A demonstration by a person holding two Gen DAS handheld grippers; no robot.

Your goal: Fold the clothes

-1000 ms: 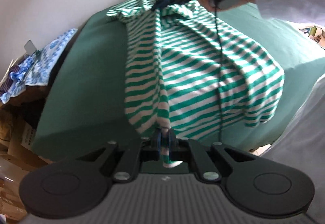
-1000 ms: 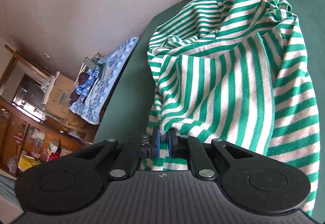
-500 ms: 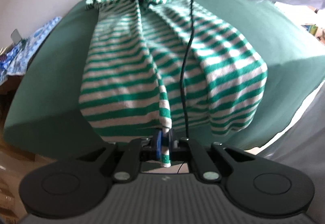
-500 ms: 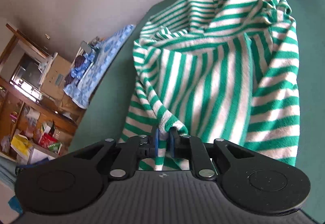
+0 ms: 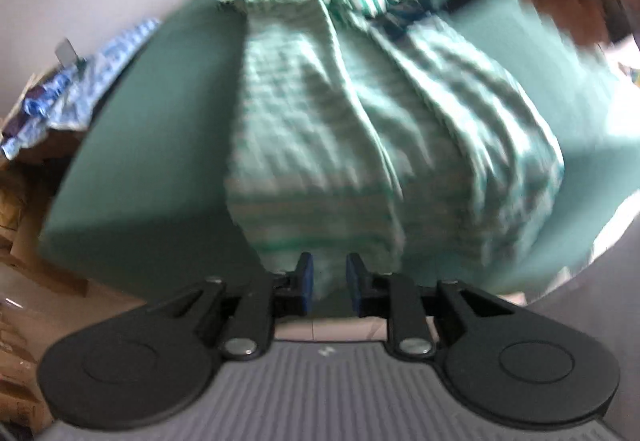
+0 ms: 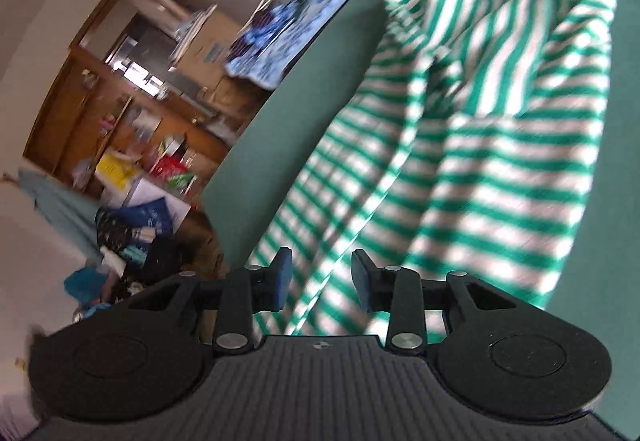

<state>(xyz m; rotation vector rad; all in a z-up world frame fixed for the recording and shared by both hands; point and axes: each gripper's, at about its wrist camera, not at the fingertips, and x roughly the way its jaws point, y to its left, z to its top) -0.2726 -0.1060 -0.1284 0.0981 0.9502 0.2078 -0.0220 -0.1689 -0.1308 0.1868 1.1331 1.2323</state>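
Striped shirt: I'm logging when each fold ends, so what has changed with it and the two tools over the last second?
Both tools have let go. The left tool and the right tool each pinched an edge of the striped shirt before; now their jaws are opening, with cloth loose between them. The shirt has slumped onto the green surface. The blue patterned cloth stayed put.

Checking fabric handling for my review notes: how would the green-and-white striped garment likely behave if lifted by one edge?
The striped garment would probably hang limp: it already lies in soft folds on the green surface. It looks like a light knit, so likely easy to lift. One edge would probably drag the rest along, bunching rather than staying flat.
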